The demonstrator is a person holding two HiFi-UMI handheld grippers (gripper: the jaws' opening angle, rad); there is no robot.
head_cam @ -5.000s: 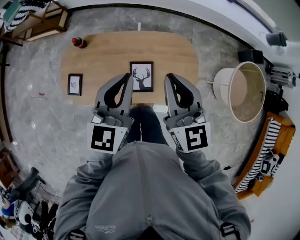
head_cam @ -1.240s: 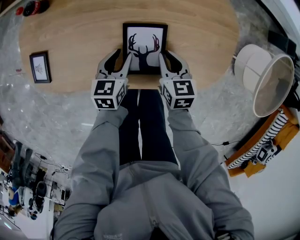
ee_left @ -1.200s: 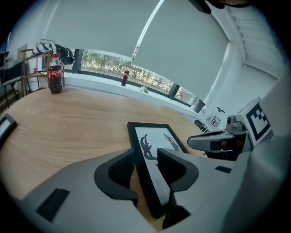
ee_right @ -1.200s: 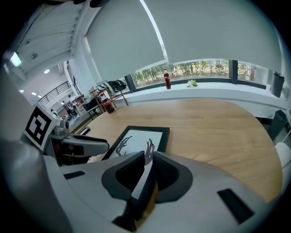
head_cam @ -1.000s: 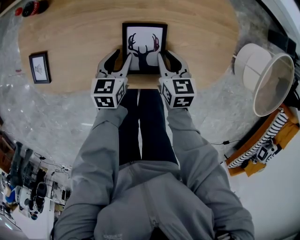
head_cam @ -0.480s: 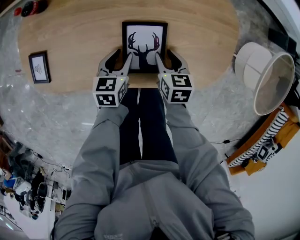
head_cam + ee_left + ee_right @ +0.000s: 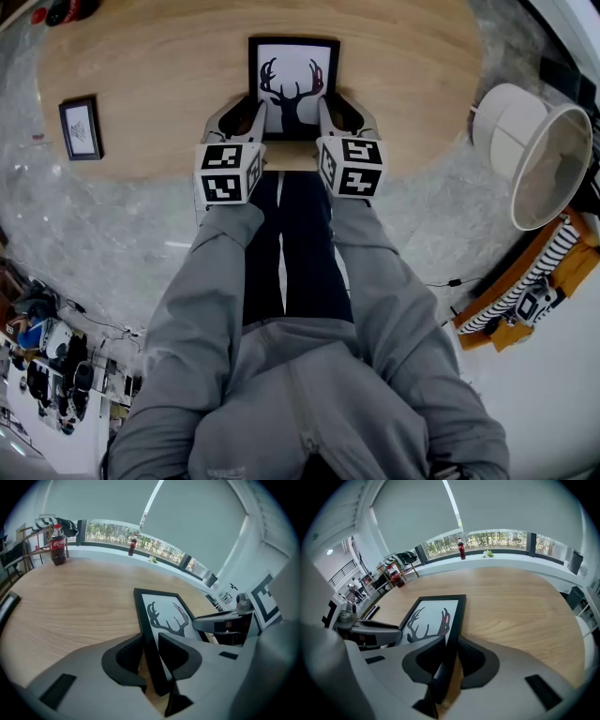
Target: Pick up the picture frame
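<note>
The picture frame [image 7: 292, 86], black with a white print of deer antlers, lies near the front edge of the wooden table [image 7: 169, 75]. My left gripper [image 7: 249, 112] straddles its left rail and my right gripper [image 7: 336, 108] its right rail, both at the near end. In the left gripper view the picture frame [image 7: 164, 616] has its rail between the left gripper's [image 7: 151, 648] pads. The right gripper view shows the picture frame [image 7: 429, 620] the same way in the right gripper [image 7: 451, 656]. Both pairs of jaws have just been closing and now press on the rails.
A smaller black frame [image 7: 80, 127] lies at the table's left end. A cola bottle [image 7: 57, 550] stands at the far corner of the table. A white lampshade [image 7: 539, 159] lies on the floor to the right. My legs are under the table's front edge.
Five seconds ago both grippers hung open in front of the table; they now sit on the frame's two sides. Over the last second their jaws narrowed onto the rails.
</note>
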